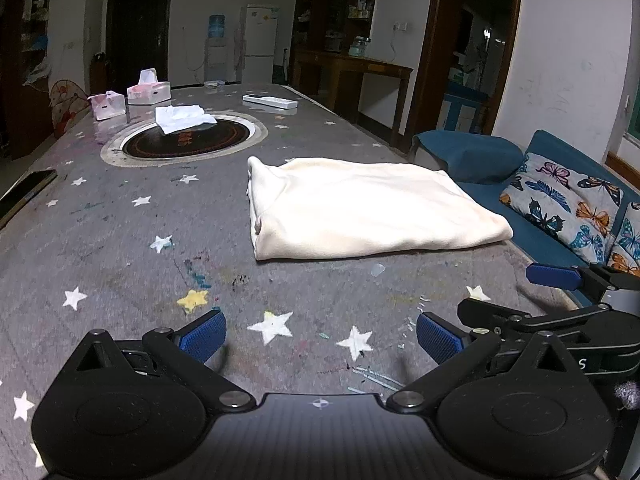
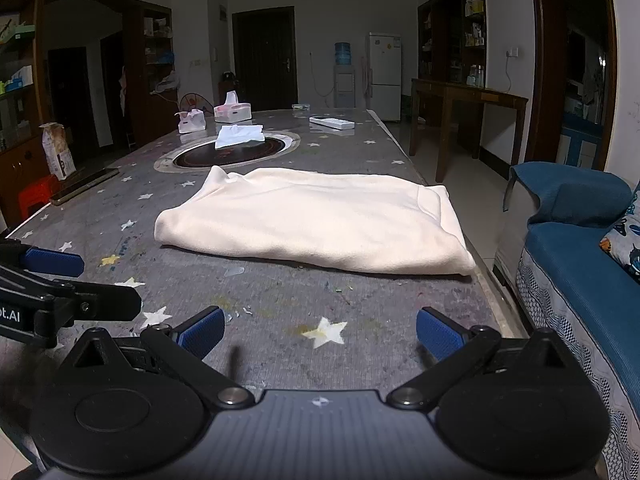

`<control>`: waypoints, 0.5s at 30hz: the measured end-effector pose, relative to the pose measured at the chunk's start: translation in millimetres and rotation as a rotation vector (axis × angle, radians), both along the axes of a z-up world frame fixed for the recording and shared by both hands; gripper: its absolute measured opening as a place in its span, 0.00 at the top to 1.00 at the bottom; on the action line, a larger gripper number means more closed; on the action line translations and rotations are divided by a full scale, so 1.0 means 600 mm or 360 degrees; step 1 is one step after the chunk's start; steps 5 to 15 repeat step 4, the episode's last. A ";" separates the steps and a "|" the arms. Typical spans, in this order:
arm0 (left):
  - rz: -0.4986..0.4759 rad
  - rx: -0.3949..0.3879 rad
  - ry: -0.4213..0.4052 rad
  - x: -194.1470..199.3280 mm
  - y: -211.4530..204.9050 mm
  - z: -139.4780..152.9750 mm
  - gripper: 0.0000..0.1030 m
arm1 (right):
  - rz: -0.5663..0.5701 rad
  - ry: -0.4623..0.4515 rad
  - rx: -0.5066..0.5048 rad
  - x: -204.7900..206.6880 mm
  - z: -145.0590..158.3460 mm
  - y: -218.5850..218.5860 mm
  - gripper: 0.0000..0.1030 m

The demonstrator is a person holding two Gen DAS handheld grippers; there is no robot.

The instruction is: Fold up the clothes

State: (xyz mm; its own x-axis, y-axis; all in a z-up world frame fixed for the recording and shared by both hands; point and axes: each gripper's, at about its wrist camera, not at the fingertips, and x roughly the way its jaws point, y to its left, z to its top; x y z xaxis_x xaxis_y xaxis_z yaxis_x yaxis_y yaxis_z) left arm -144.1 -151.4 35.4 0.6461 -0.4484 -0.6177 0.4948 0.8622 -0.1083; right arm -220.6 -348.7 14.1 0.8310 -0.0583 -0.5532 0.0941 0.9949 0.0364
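Observation:
A cream garment [image 1: 360, 208] lies folded into a flat rectangle on the grey star-patterned table [image 1: 120, 248]; it also shows in the right wrist view [image 2: 316, 220]. My left gripper [image 1: 320, 336] is open and empty, hovering over the table in front of the garment, apart from it. My right gripper [image 2: 320, 334] is open and empty too, near the table's front edge. The right gripper's blue fingers [image 1: 554, 276] show at the right of the left wrist view. The left gripper's blue fingers [image 2: 52, 262] show at the left of the right wrist view.
A round dark inset [image 2: 230, 152] with a white cloth [image 2: 239, 135] on it sits mid-table. Behind it are tissue boxes [image 2: 233, 111] and a white remote [image 2: 331, 122]. A blue sofa [image 2: 580, 280] with a butterfly cushion [image 1: 564, 196] stands right of the table.

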 end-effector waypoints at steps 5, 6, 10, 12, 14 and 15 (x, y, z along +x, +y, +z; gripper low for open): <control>-0.0012 0.0004 -0.0006 0.005 -0.004 0.004 0.00 | 0.0005 0.0001 -0.0009 0.003 0.001 0.001 0.00; -0.0012 0.0004 -0.0006 0.005 -0.004 0.004 0.00 | 0.0005 0.0001 -0.0009 0.003 0.001 0.001 0.00; -0.0012 0.0004 -0.0006 0.005 -0.004 0.004 0.00 | 0.0005 0.0001 -0.0009 0.003 0.001 0.001 0.00; -0.0012 0.0004 -0.0006 0.005 -0.004 0.004 0.00 | 0.0005 0.0001 -0.0009 0.003 0.001 0.001 0.00; -0.0012 0.0004 -0.0006 0.005 -0.004 0.004 0.00 | 0.0005 0.0001 -0.0009 0.003 0.001 0.001 0.00; -0.0012 0.0004 -0.0006 0.005 -0.004 0.004 0.00 | 0.0005 0.0001 -0.0009 0.003 0.001 0.001 0.00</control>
